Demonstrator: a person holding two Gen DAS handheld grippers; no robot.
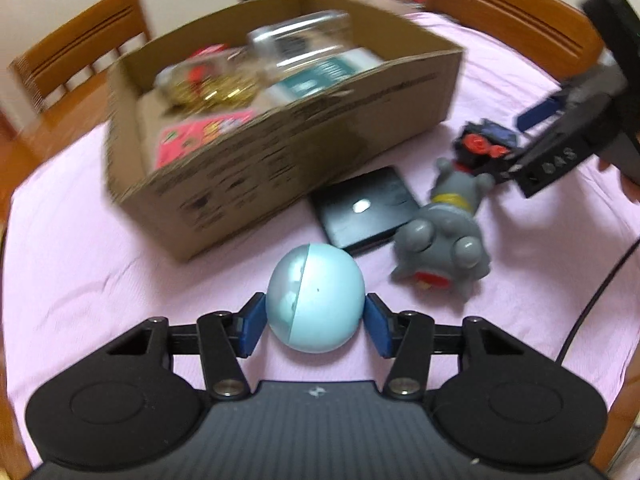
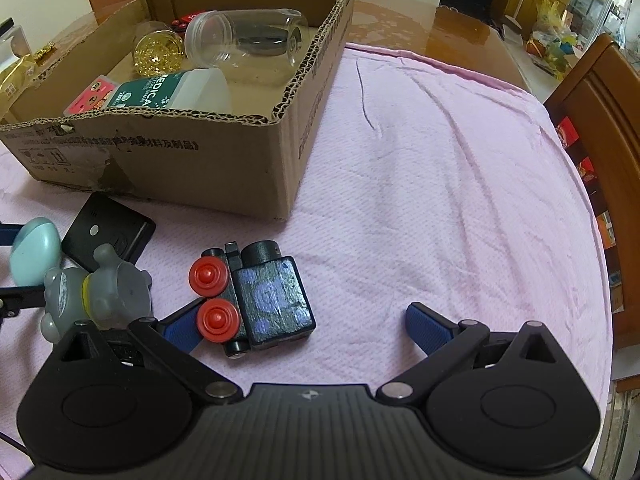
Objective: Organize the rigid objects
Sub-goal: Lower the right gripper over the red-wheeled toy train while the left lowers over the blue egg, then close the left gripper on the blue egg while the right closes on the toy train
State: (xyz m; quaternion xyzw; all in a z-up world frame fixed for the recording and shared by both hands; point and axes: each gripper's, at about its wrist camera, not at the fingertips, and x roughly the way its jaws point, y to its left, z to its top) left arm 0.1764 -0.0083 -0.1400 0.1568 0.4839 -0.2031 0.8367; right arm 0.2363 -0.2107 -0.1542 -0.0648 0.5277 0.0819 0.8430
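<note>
My left gripper (image 1: 316, 326) is shut on a pale blue egg-shaped ball (image 1: 316, 296), which also shows at the left edge of the right wrist view (image 2: 34, 254). My right gripper (image 2: 304, 330) is open around a black toy train with red wheels (image 2: 256, 296), lying on its side on the pink cloth; its left finger (image 2: 180, 330) is beside the wheels. That train (image 1: 486, 144) and the right gripper (image 1: 516, 142) show in the left wrist view. A grey figurine (image 1: 444, 228) lies beside a black flat device (image 1: 364, 210). The cardboard box (image 2: 192, 160) stands behind.
The box holds a clear jar (image 2: 248, 38), a gold-filled jar (image 2: 158, 50), a green-labelled bottle (image 2: 176, 90) and a pink card (image 2: 90, 98). Wooden chairs (image 1: 76, 48) stand around the table. The pink cloth (image 2: 440, 200) stretches to the right of the box.
</note>
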